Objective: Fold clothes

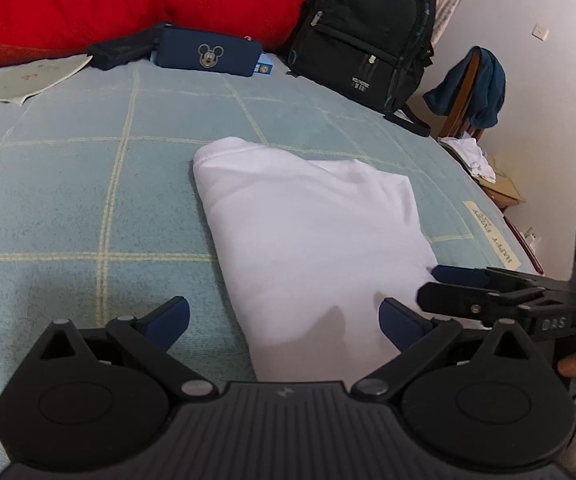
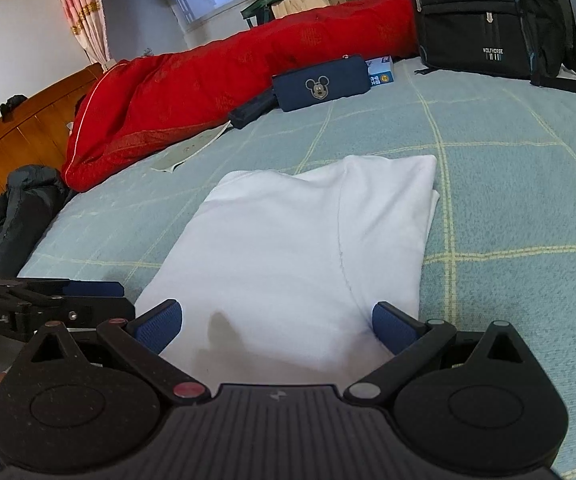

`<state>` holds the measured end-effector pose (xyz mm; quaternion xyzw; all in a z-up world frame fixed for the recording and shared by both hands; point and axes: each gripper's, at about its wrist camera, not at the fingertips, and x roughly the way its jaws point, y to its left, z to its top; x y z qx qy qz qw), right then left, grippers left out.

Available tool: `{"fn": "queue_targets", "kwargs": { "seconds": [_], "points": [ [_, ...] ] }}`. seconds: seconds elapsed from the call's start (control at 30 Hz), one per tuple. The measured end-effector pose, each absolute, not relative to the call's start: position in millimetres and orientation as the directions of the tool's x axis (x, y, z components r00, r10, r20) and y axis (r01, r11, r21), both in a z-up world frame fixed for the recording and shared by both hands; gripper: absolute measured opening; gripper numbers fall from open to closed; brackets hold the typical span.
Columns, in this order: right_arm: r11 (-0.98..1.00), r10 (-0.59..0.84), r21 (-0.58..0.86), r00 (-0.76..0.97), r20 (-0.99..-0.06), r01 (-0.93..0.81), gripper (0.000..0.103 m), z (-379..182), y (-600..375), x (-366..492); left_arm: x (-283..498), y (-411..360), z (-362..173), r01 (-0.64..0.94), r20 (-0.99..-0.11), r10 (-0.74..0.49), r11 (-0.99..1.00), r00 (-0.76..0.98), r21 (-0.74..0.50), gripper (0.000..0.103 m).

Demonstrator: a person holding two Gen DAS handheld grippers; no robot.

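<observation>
A white garment [image 1: 312, 232] lies folded into a rough rectangle on the light blue checked bedspread [image 1: 68, 200]. My left gripper [image 1: 284, 320] is open at its near edge, fingers spread wide, holding nothing. The right gripper shows in the left wrist view [image 1: 444, 284] at the garment's near right corner. In the right wrist view the garment [image 2: 300, 248] lies straight ahead and my right gripper [image 2: 278, 322] is open and empty over its near edge. The left gripper [image 2: 68, 294] shows at the left.
A red quilt [image 1: 108, 8], a dark blue Mickey pouch [image 1: 208, 54] and a black backpack [image 1: 364, 32] lie at the far side of the bed. A chair with a teal cloth [image 1: 472, 88] stands past the bed's right edge. A wooden headboard [image 2: 20, 136] is at the left.
</observation>
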<state>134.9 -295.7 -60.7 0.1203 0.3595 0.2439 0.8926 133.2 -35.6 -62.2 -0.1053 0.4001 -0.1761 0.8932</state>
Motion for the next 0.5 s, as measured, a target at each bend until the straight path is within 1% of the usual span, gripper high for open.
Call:
{"fn": "queue_targets", "kwargs": {
  "seconds": [0.13,0.27,0.4,0.5],
  "points": [
    [0.846,0.53,0.403,0.636,-0.56,-0.35,0.103,-50,-305,131,135,-34,-65,0.213,-0.671,-0.389,0.919,0.631,-0.332,0.1],
    [0.841,0.528,0.439,0.655,-0.54,-0.315,0.103,-42,-327,133,141,-30,-68,0.224,-0.671,-0.433,0.898,0.602,-0.378,0.1],
    [0.827,0.526,0.52,0.625,-0.577,-0.216,0.103,-49,-355,151,150,-21,-71,0.201,-0.651,-0.489,0.861,0.581,-0.468,0.1],
    [0.756,0.603,0.634,0.548,-0.579,-0.162,0.103,-63,-371,168,163,-11,-81,0.157,-0.636,-0.561,0.802,0.53,-0.577,0.1]
  ]
}}
